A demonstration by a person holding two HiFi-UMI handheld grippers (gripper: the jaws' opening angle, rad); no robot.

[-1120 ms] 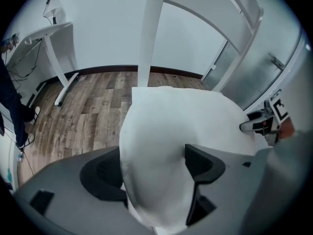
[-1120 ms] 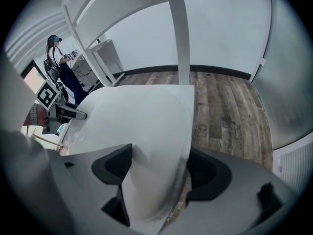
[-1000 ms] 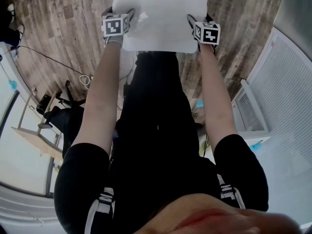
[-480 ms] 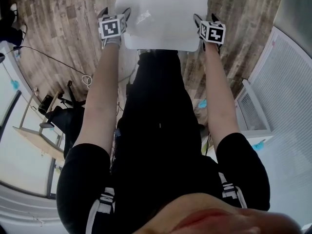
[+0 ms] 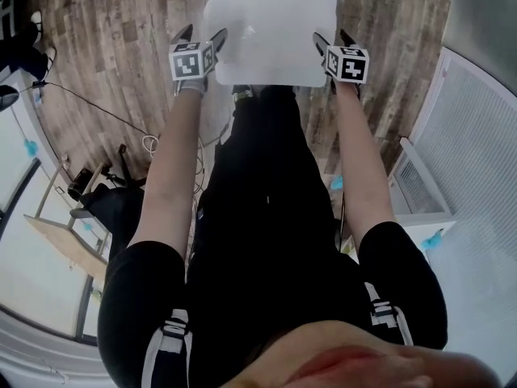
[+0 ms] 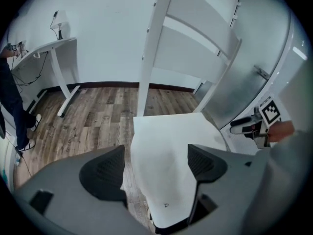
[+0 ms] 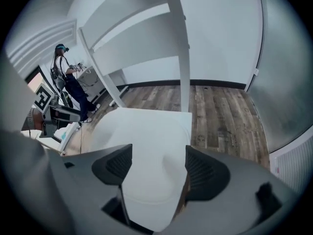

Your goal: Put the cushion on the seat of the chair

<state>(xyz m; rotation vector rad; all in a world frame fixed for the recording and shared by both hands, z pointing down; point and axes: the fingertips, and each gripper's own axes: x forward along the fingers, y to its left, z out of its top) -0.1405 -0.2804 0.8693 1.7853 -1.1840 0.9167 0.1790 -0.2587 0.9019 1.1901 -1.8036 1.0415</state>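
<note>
The white cushion (image 5: 271, 31) lies flat on the seat of the white chair, whose back post (image 6: 151, 43) and slats rise behind it. My left gripper (image 5: 200, 39) is at the cushion's near left corner and my right gripper (image 5: 329, 40) at its near right corner. In the left gripper view the cushion (image 6: 164, 165) runs between the jaws with a strip of floor showing beside the left pad. In the right gripper view the cushion (image 7: 146, 155) likewise sits between parted jaws, with a gap at the right pad. Both are open.
Wood floor surrounds the chair. A white desk (image 6: 54, 48) stands by the far wall. A person (image 7: 68, 82) stands to the left. A white slatted unit (image 5: 412, 184) is to my right; a cable (image 5: 81, 95) and a black stand (image 5: 105, 192) to my left.
The cushion has gone down and away from the camera onto the seat. Both grippers have slipped back toward its near edge.
</note>
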